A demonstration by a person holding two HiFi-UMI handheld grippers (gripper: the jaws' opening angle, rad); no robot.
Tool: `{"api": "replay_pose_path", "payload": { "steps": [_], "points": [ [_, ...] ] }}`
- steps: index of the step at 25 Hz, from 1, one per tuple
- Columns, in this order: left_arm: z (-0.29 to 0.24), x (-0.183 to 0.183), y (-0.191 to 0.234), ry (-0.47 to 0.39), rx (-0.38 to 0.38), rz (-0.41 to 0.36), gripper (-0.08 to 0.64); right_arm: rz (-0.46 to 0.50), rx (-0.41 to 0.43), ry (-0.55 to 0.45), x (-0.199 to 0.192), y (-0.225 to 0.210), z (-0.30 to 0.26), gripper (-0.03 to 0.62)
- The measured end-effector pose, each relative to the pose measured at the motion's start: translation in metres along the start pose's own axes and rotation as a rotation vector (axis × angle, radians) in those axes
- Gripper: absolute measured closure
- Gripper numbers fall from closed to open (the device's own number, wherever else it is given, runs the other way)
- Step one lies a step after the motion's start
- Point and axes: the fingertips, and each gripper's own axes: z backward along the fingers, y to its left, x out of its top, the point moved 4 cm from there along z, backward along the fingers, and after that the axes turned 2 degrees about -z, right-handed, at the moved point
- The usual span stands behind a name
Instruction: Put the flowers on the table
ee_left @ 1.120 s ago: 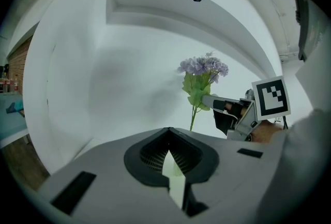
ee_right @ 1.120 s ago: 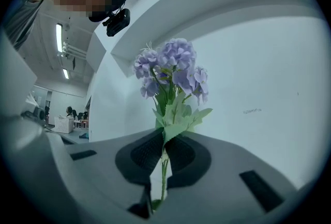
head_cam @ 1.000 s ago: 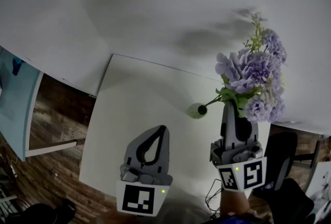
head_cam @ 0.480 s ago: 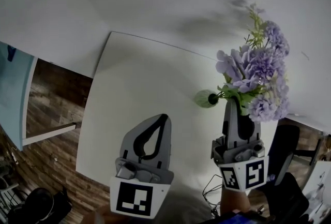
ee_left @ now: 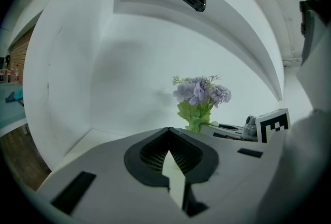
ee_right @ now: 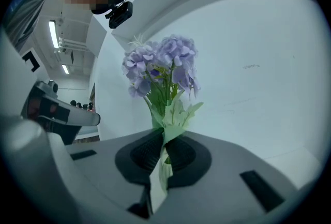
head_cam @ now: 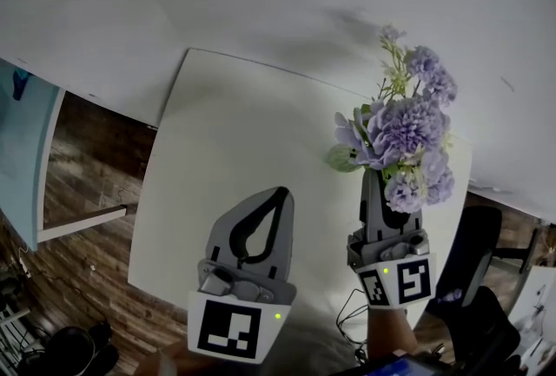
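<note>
as seen from the head, white wall (head_cam: 261, 1) across the top, white table (head_cam: 217, 157) beneath it, brown wood floor (head_cam: 78, 192) off the table's left edge. left gripper (head_cam: 279, 191) over the near middle of the table, jaw tips together in a closed loop, nothing between them in its own view (ee_left: 169, 148), only pale table through the slit lower down. right gripper (head_cam: 373, 179) just beside it, nearer the right edge, clamped on the stems of the flowers (head_cam: 401, 127). long axis of the flowers in line with the right gripper's jaws, purple blooms pointing away from the person toward the far edge and the wall, stems and pale green leaves at the jaw end. in the right gripper view, stems rising upright out of the closed jaws (ee_right: 164, 137), leaves pinched right at the tips, blooms (ee_right: 160, 70) fanned above. held near the table's far right corner; touching the top or clear of it, cannot tell. from the left gripper view, same bunch (ee_left: 199, 93) upright against the wall. black-and-white square marker on each gripper's cube: left (head_cam: 228, 333), right (head_cam: 398, 280); patterns only.
</note>
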Motion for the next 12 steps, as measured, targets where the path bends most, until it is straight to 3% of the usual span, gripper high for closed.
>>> {"api": "replay_pose_path", "payload": {
  "steps": [4, 12],
  "points": [
    [0.020, -0.017, 0.006, -0.023, 0.004, -0.007, 0.552, 0.007, 0.005, 0.009, -0.024, 0.017, 0.008, 0.568],
    [0.027, -0.007, -0.017, -0.046, -0.010, -0.025, 0.552, 0.017, -0.016, 0.104, -0.030, 0.004, 0.020, 0.511]
  ]
}}
